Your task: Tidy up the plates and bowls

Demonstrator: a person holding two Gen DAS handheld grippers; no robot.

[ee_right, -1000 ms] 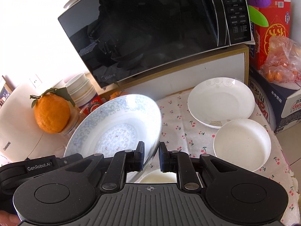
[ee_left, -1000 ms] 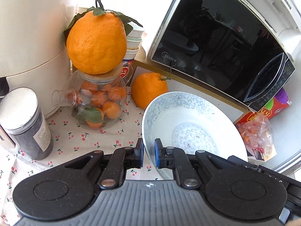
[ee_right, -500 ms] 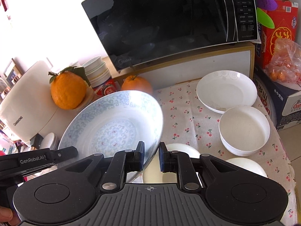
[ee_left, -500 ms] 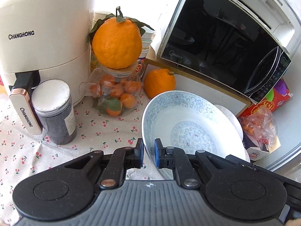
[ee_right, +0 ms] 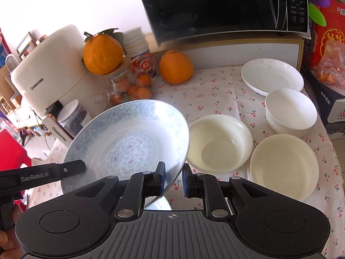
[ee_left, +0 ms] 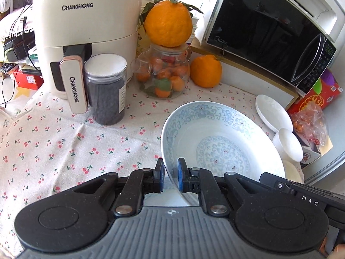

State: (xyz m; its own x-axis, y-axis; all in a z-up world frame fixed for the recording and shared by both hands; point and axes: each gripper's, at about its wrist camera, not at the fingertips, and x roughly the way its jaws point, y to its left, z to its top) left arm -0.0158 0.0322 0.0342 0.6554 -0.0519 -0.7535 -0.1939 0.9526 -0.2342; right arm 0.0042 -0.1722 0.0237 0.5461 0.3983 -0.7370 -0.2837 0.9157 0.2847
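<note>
Blue-patterned bowl, wide and shallow with scrollwork around its wall and a round medallion in its base, hangs tilted above the cherry-print tablecloth, carried by both tools and holding nothing. Its near left rim sits pinched between the pads of the left gripper, and the right gripper pinches the rim on the opposite side. To the right of it on the cloth stand four more dishes, all bare inside: a cream bowl just beside the lifted bowl, a cream plate touching or nearly touching that bowl, a deeper white bowl behind the plate, and a white plate with an embossed rim farthest back, near the wooden stand under the microwave. On the left side of the table a glass jar is filled with small oranges and a green leaf, and a big leafy orange rests on its cork lid; a second orange lies beside the jar on the cloth. A clear canister with a white lid is packed with dark grains and stands against the handle of the cream Changhong air fryer.
</note>
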